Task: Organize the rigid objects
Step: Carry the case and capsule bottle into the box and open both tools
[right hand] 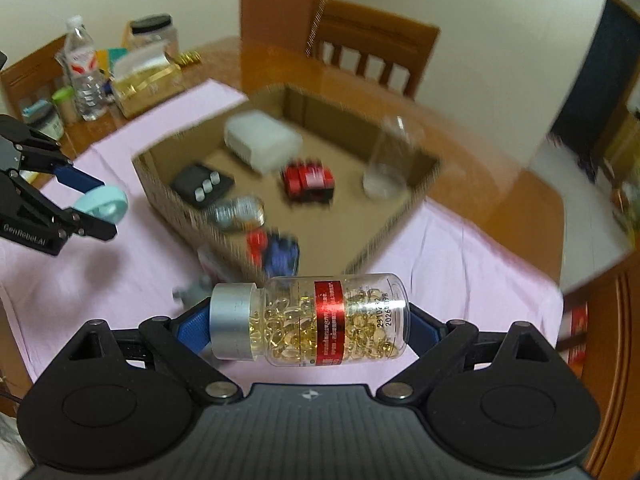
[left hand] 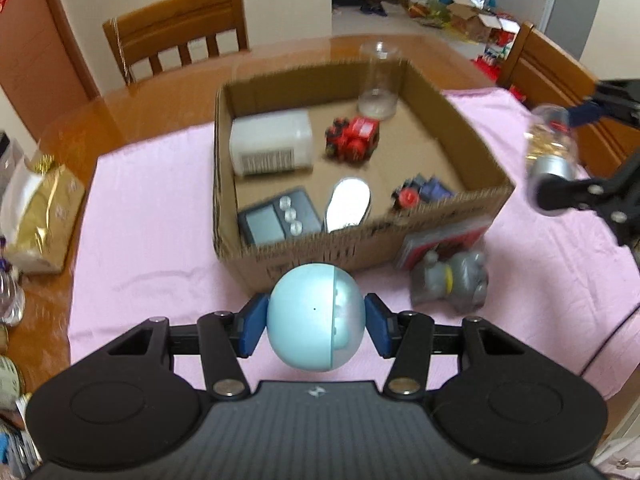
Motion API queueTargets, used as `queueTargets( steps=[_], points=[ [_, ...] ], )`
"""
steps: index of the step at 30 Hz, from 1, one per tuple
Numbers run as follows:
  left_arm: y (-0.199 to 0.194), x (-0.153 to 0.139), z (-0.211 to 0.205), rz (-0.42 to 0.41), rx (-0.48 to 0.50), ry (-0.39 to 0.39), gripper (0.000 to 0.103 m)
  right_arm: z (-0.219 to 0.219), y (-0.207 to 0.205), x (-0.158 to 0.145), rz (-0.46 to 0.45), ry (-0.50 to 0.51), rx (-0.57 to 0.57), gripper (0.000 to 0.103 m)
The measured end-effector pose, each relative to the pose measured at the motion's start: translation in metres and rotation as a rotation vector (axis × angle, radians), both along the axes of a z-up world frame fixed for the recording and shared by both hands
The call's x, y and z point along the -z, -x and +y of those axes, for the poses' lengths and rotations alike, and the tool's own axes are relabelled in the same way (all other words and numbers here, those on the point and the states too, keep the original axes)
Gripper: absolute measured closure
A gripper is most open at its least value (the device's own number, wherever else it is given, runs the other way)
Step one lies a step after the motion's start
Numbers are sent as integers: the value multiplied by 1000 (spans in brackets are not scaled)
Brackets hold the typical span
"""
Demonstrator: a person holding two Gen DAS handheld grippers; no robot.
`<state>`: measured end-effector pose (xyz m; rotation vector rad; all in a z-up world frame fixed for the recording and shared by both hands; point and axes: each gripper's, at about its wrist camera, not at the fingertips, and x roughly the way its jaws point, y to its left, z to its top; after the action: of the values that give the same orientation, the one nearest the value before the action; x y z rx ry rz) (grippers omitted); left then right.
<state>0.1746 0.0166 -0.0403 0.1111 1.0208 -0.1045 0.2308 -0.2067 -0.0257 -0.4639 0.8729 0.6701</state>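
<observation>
A pink cloth [left hand: 160, 208] covers most of a glossy wooden table [left hand: 132, 108], and an open cardboard box [left hand: 360, 240] sits on the cloth near its middle; wooden chairs [left hand: 176, 28] stand beyond the box against a cream wall. Inside the box lie a white container [left hand: 272, 144], a red toy vehicle [left hand: 352, 138], a clear glass [left hand: 378, 80] in the far corner, a dark timer [left hand: 278, 220] and a blue-and-red toy [left hand: 424, 192]. Just outside the box's near wall rests a grey toy [left hand: 452, 280]. The left gripper [left hand: 316, 320] tilts down toward the box's near wall, its blue pads clenched on a pale blue ball [left hand: 312, 316] raised off the cloth. The right gripper [right hand: 312, 320] angles down beside the box, jaws spread wide yet clamping a capsule bottle [right hand: 320, 320] lengthwise, silver cap to the left
</observation>
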Motion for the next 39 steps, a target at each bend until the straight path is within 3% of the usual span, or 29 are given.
queueTargets(
  steps=[6,14,17,27,39],
  points=[
    [-19,-18,1,-40,-2,13,51,27,-32,-5,-39,-13,-46,6],
    [-49,-25,5,-83,-7,-18,51,60,-72,20,-49,3,-42,6],
    [-60,-26,6,-93,-4,-22,51,63,-82,28,-43,-14,-18,0],
    [-94,-26,6,-108,28,-33,51,47,-63,17,-22,-82,62,0],
    [-166,-13,-9,-111,73,-22,51,36,-32,6,-10,-151,194,0]
  ],
)
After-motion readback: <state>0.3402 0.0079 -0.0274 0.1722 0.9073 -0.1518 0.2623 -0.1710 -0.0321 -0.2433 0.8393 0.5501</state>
